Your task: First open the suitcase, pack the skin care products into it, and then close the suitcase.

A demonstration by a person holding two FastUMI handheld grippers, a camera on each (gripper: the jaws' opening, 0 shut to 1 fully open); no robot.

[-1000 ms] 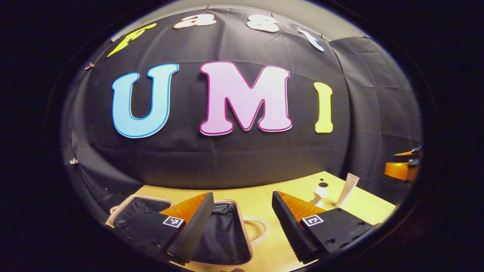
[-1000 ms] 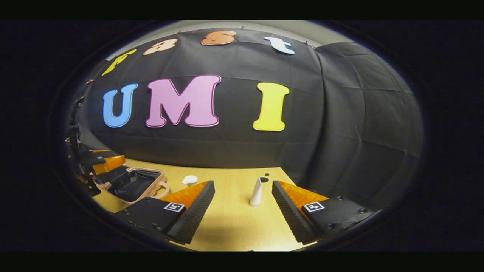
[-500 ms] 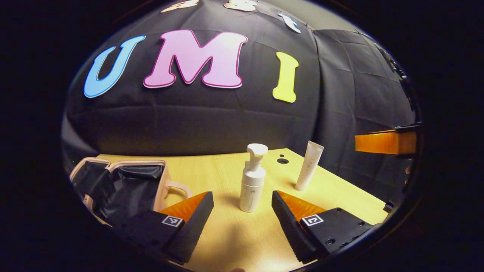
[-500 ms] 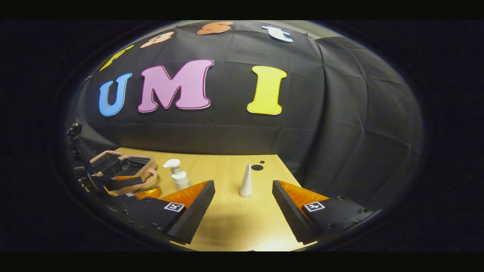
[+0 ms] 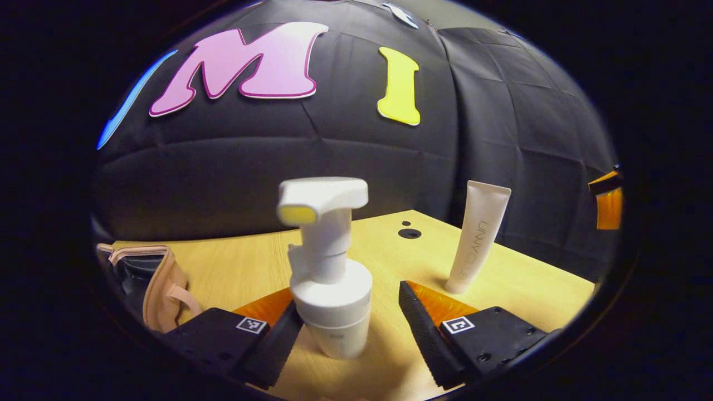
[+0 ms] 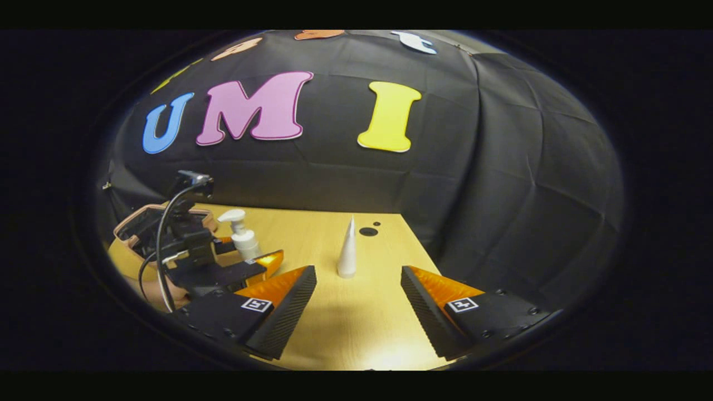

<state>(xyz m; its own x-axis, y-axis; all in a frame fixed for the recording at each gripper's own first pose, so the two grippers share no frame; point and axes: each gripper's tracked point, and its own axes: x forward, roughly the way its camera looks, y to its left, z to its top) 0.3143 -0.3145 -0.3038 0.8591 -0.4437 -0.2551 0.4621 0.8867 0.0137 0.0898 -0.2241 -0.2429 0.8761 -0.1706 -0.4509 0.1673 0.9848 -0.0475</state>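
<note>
The left gripper [image 5: 348,334] has its jaws apart around the upright white pump bottle [image 5: 328,278] on the wooden table [image 5: 523,284]; its small label is unreadable. The right gripper [image 6: 359,312], jaws apart and empty, faces the white tube [image 6: 347,248], whose vertical lettering is too blurred to read, and the open suitcase [image 5: 159,278] lies at the table's left.

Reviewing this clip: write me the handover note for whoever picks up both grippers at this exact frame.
Left gripper: open, fingers either side of the white pump bottle, which stands upright on the wooden table; not clamped yet.
Right gripper: open, holding nothing, aimed at the white tube standing on its cap.
Suitcase: pink, open at the table's left end, black lining showing.
Done: suitcase opened.
Left: grasp the bottle and put it in the suitcase, pack the tube, close the suitcase.
</note>
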